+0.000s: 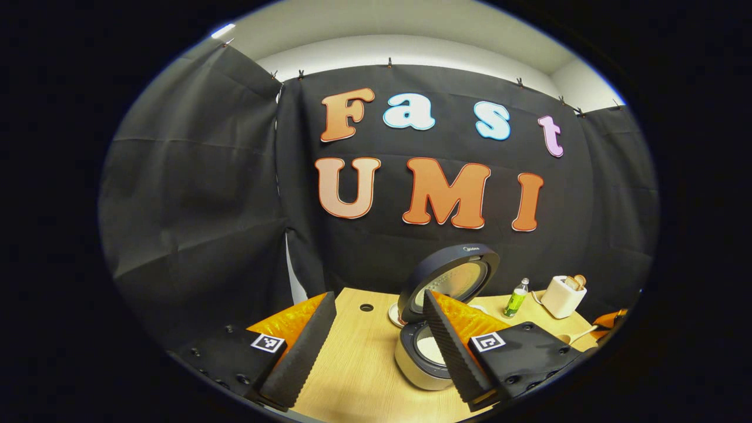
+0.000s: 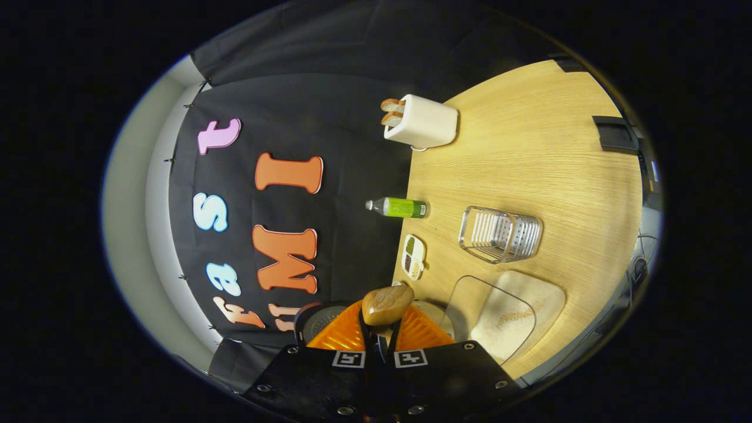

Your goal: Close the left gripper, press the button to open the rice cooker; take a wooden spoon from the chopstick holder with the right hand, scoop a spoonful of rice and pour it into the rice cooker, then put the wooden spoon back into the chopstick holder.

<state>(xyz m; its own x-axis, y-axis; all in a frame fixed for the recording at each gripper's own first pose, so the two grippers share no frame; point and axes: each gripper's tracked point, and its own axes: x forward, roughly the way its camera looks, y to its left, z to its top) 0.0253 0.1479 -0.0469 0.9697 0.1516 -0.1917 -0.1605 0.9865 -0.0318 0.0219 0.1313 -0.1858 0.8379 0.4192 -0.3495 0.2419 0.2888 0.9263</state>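
The right gripper (image 2: 379,341) was clamped on the spoon (image 2: 386,305), whose bowl stood just ahead of its fingertips; light, stiff wood, probably best held by the handle. The rice tray (image 2: 517,317) lay to its right. The left gripper (image 1: 376,346) was wide open, with the cooker (image 1: 429,346), lid raised, just ahead by its right finger.

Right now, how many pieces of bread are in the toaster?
2. Both slices of bread stick out of the toaster's top, side by side, at the table's back edge by the wall. More may be hidden inside.
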